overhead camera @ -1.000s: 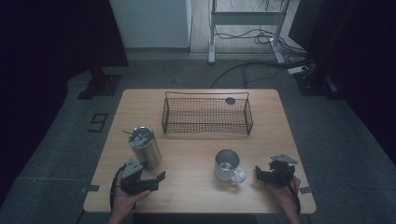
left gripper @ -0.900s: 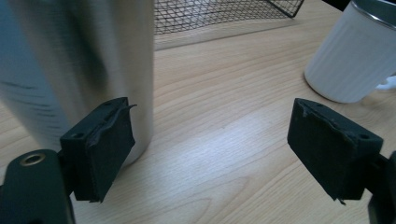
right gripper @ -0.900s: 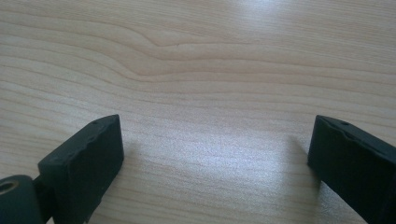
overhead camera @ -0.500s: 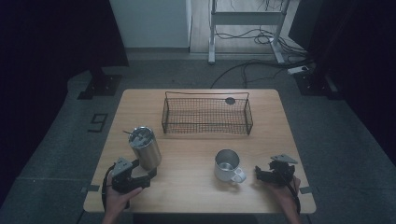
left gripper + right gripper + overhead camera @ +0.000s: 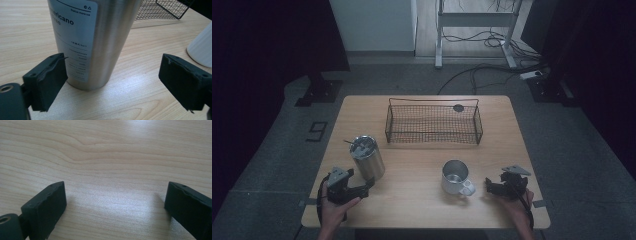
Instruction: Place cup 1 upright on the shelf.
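Note:
A steel tumbler with a lid and a printed label stands upright on the left of the wooden table. My left gripper lies at its near side, pointing at its base. In the left gripper view the tumbler rises just beyond the left gripper. Its jaws have just been opening and stand wide apart, with nothing pressed between the pads. A white mug sits right of centre, handle toward my right gripper. The right gripper is open over bare wood.
A black wire basket stands at the back middle of the table, with a small dark round disc behind it. The mug's white side and the basket's corner appear to the right in the left gripper view.
My left hand has slid a little to the left along the table's near edge, and its jaws have opened. The right hand, mug and tumbler have stayed put.

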`<act>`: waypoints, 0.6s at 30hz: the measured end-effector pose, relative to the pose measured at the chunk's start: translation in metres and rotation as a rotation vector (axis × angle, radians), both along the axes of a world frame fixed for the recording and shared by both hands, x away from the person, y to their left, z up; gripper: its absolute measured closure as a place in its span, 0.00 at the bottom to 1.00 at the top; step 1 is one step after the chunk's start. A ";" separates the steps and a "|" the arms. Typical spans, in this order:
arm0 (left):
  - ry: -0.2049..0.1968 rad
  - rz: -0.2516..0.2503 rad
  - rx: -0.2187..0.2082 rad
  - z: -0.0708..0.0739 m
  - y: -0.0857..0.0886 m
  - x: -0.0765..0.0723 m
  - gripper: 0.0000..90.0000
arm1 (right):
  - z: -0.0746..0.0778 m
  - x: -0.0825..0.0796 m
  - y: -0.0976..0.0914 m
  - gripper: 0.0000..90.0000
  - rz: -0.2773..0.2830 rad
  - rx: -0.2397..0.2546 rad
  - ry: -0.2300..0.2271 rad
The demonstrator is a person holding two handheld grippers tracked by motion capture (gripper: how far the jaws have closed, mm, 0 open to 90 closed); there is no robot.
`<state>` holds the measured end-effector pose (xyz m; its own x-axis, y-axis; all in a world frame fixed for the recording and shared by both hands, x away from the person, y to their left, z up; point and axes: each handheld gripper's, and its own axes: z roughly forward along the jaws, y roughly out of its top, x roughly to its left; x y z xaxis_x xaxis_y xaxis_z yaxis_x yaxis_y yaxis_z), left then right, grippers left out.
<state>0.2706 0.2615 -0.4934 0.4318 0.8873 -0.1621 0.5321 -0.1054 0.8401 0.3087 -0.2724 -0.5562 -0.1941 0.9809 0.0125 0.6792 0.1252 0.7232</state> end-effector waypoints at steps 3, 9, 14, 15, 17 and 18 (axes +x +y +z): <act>-0.002 -0.003 0.005 0.000 0.002 0.003 0.06 | 0.000 0.000 0.000 0.05 -0.003 0.000 -0.002; -0.003 0.006 0.020 -0.003 0.005 0.014 0.05 | 0.000 0.000 0.000 0.05 -0.003 0.001 -0.003; -0.009 0.004 0.011 -0.001 0.008 0.021 0.05 | 0.000 0.000 0.000 0.05 -0.002 0.000 -0.002; -0.012 0.004 0.007 -0.001 0.009 0.022 0.05 | 0.000 0.000 0.000 0.05 -0.002 0.000 -0.002; -0.014 0.002 0.004 -0.001 0.011 0.023 0.04 | 0.000 0.000 0.000 0.05 -0.001 0.000 -0.002; -0.020 0.002 0.003 0.000 0.011 0.024 0.04 | 0.000 0.000 0.000 0.05 -0.001 -0.001 -0.002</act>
<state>0.2945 0.2730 -0.4933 0.4335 0.8884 -0.1511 0.5154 -0.1069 0.8503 0.3083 -0.2724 -0.5562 -0.1929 0.9811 0.0114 0.6775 0.1248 0.7248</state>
